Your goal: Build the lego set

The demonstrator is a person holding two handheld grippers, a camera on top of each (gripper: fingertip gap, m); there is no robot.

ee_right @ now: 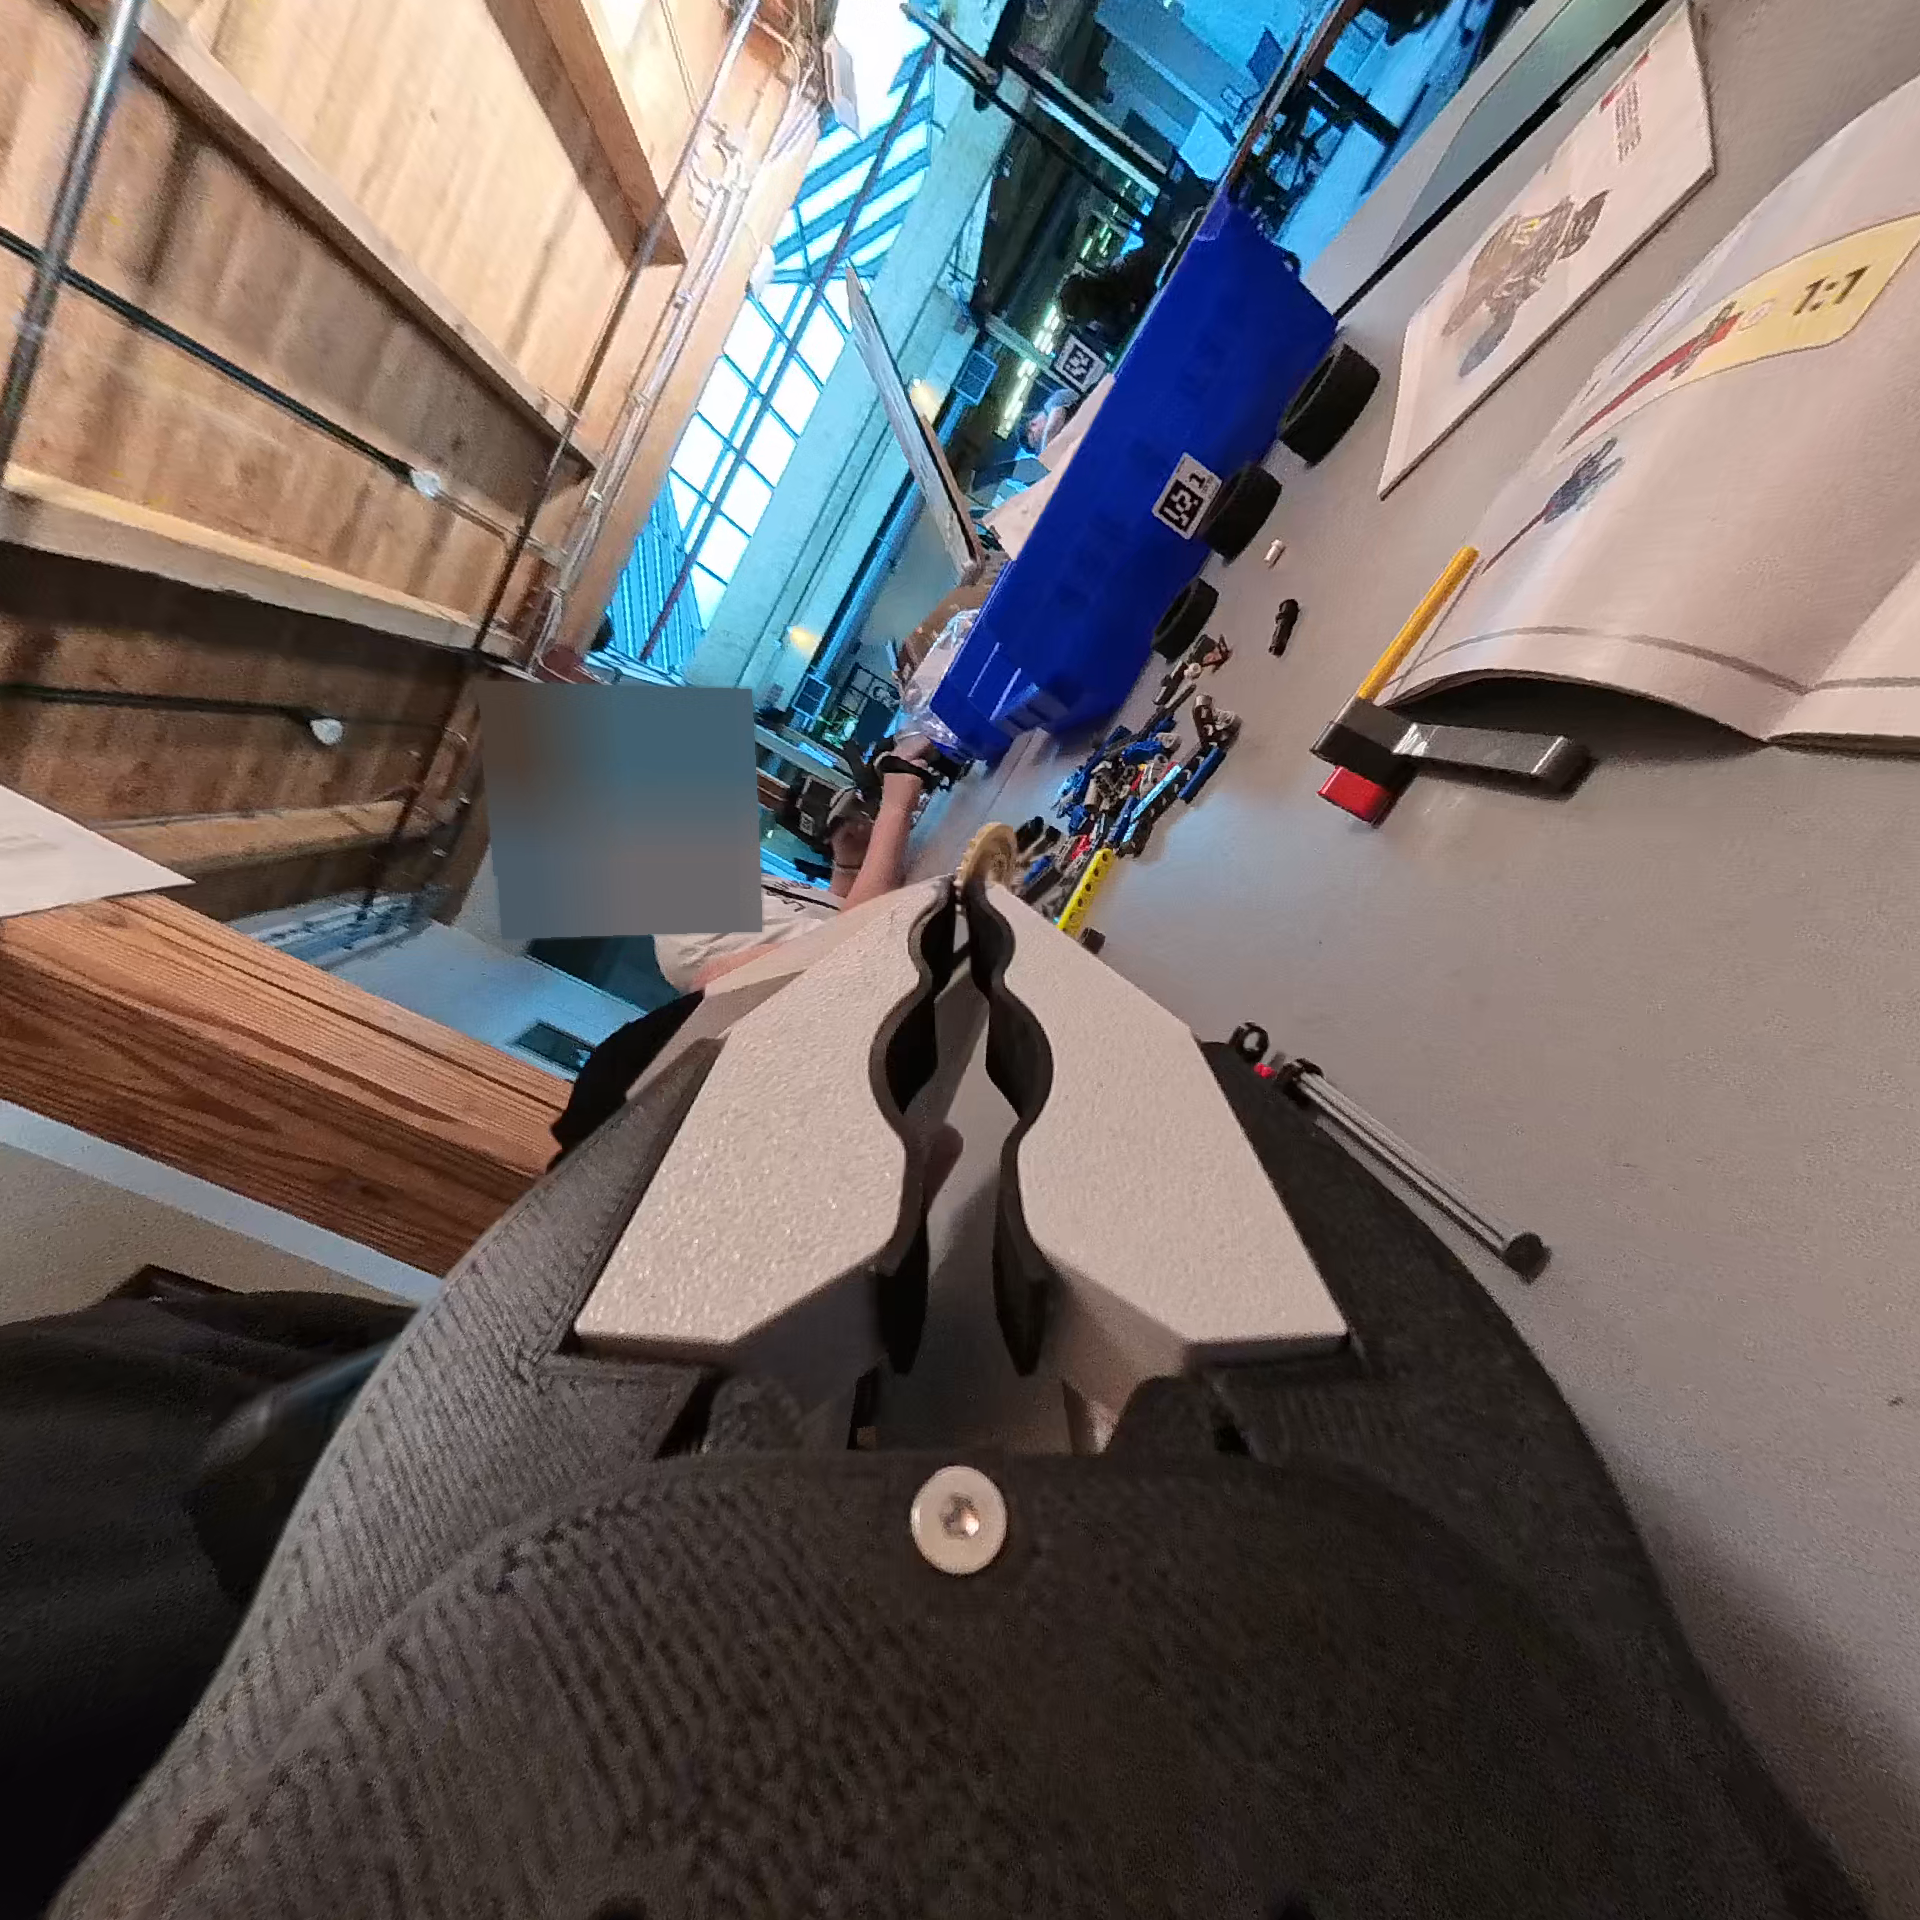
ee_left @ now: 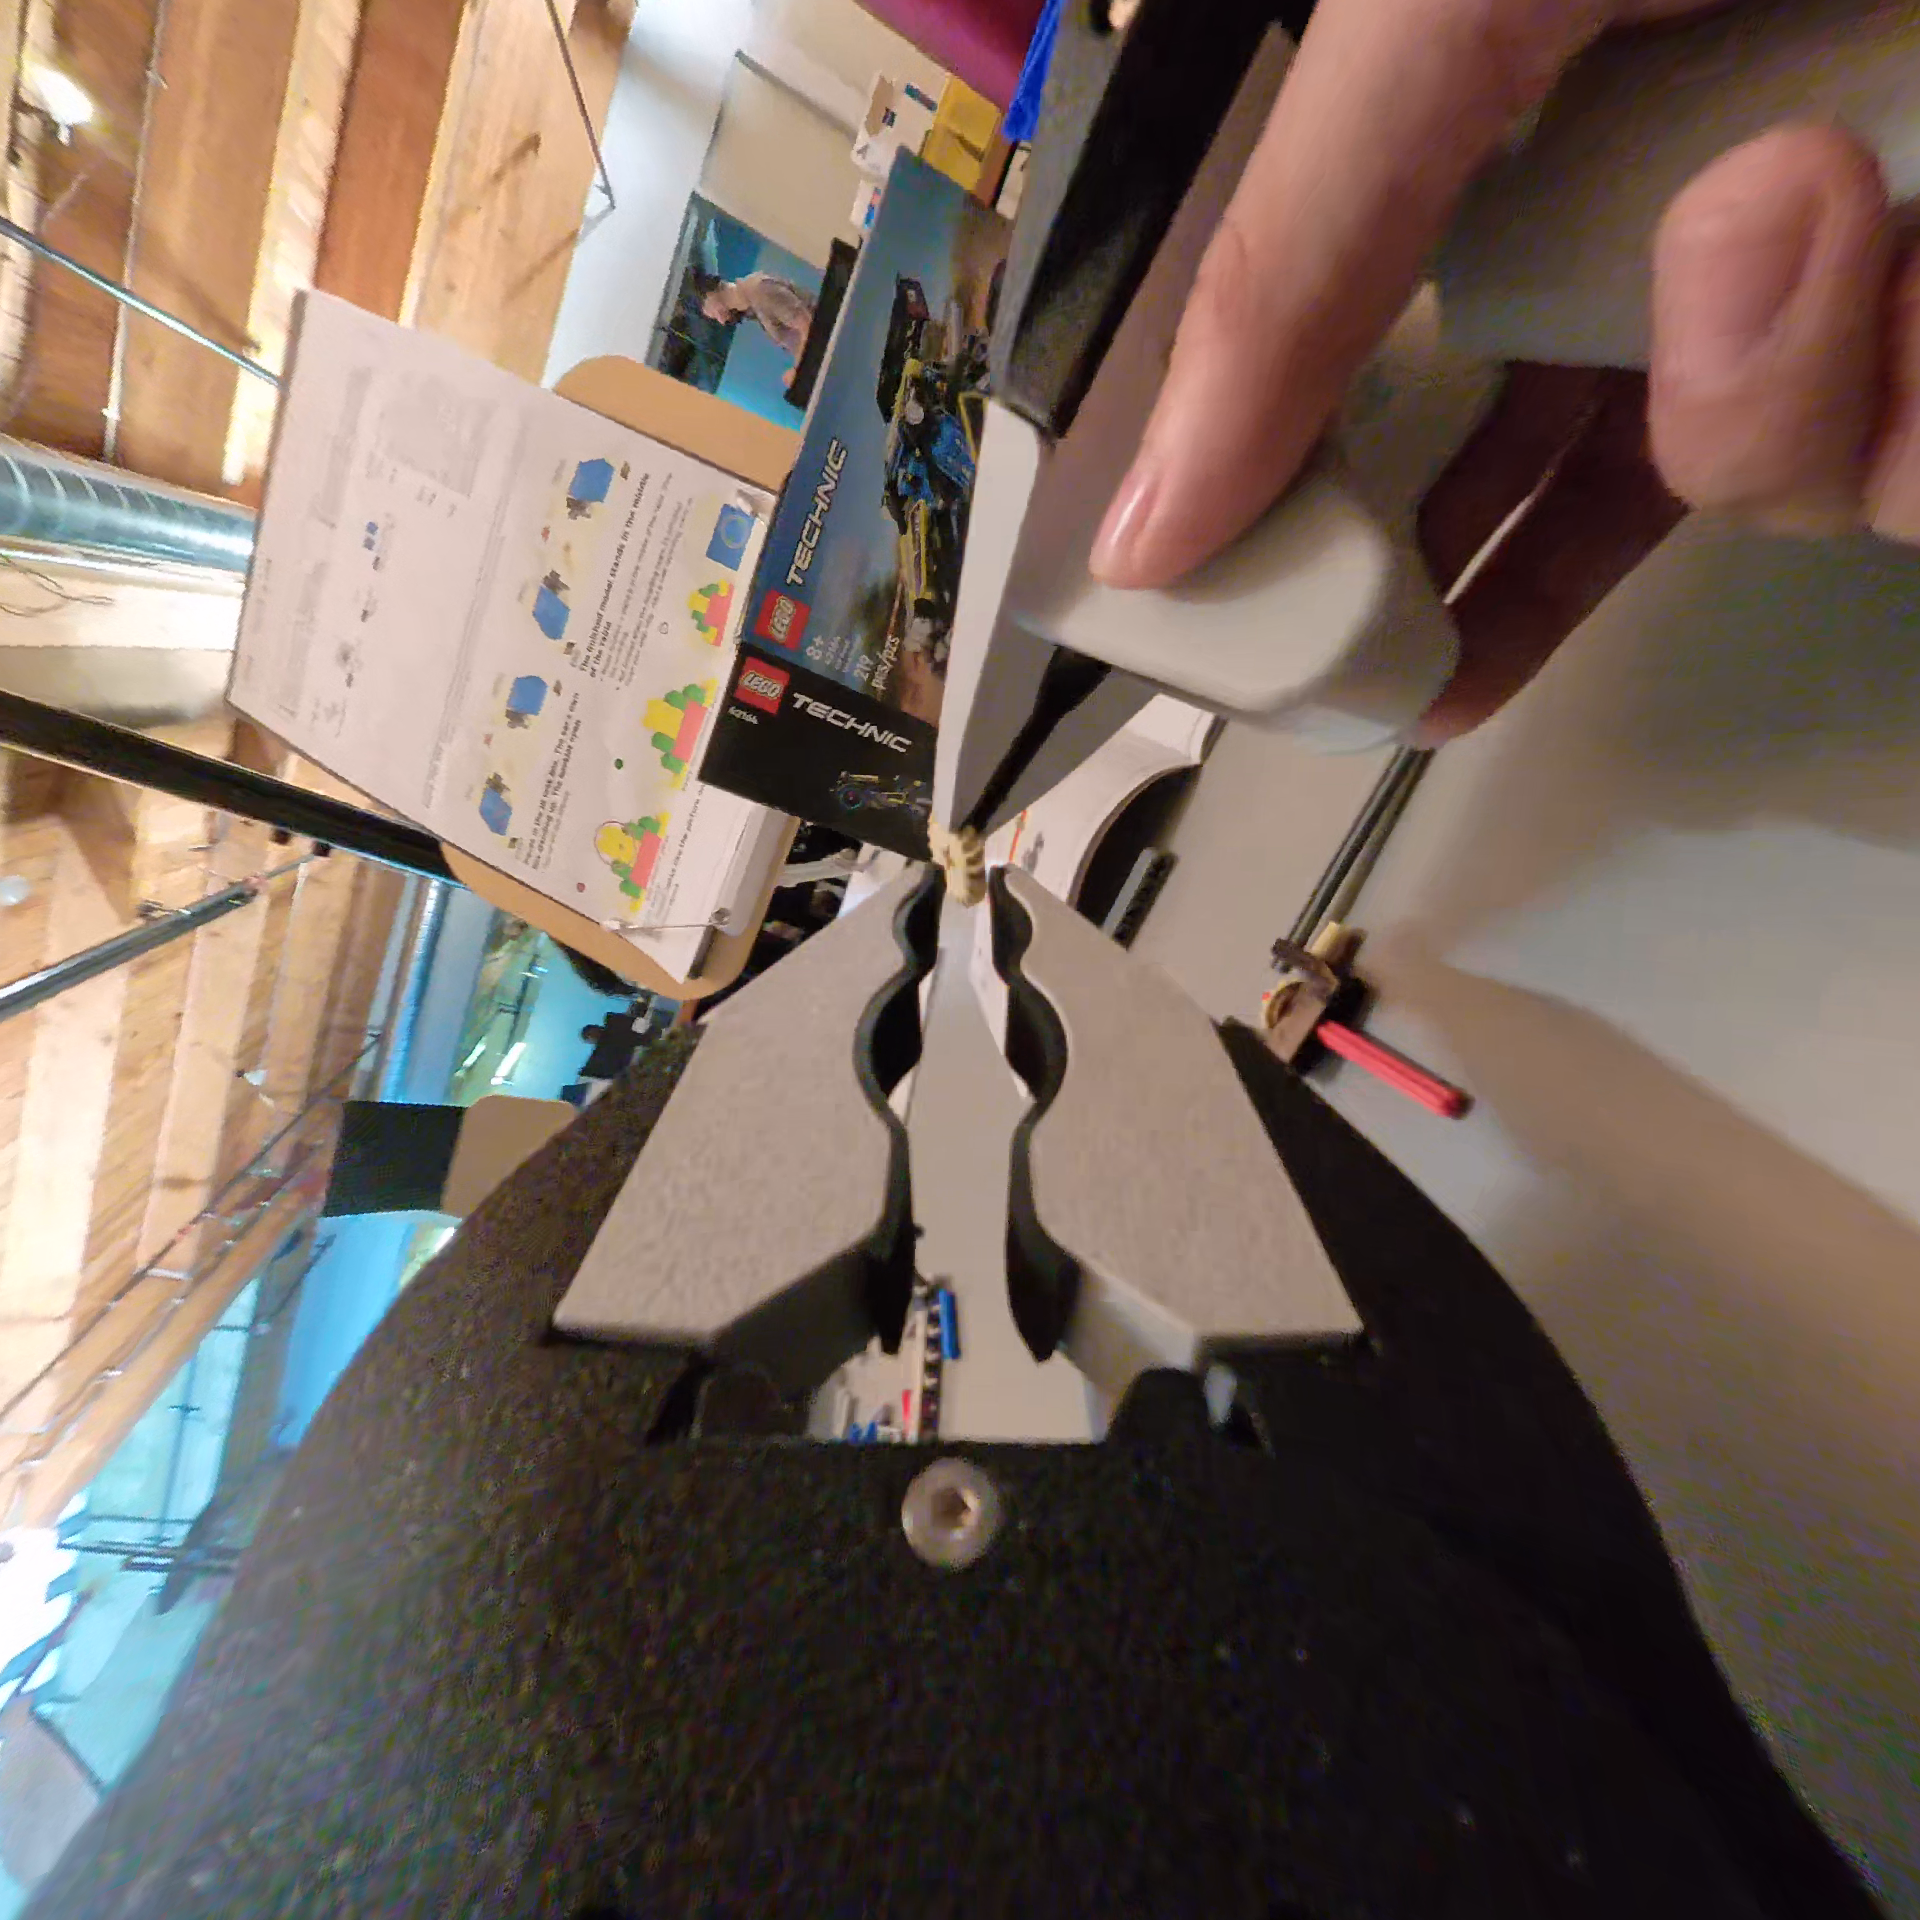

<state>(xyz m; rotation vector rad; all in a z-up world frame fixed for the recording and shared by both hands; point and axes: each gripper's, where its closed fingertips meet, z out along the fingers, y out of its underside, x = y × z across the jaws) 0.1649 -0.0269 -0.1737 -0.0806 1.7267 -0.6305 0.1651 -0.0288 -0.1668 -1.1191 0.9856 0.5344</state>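
My right gripper (ee_right: 966,894) is shut on a small tan gear (ee_right: 992,850), which sticks out past its tips. In the left wrist view the right gripper (ee_left: 961,821) comes down from above, held by a hand (ee_left: 1299,312), with the tan gear (ee_left: 961,868) at its tips. My left gripper (ee_left: 964,883) has its fingers a narrow gap apart. The gear sits right at that gap, and I cannot tell if they touch. A pile of loose blue, black and grey Lego parts (ee_right: 1132,769) lies on the grey table (ee_right: 1558,1039).
The Lego box (ee_left: 852,582) and an instruction sheet (ee_left: 488,623) stand behind. A red axle (ee_left: 1392,1070) joins a small assembly (ee_left: 1309,987). A blue bin (ee_right: 1132,499), black wheels (ee_right: 1330,405), a yellow axle (ee_right: 1423,618), an open manual (ee_right: 1662,468), a grey beam (ee_right: 1455,748) and a black rod (ee_right: 1413,1164) are on the table. My left gripper's tips are some 8 cm from the red axle (ee_left: 1392,1070).
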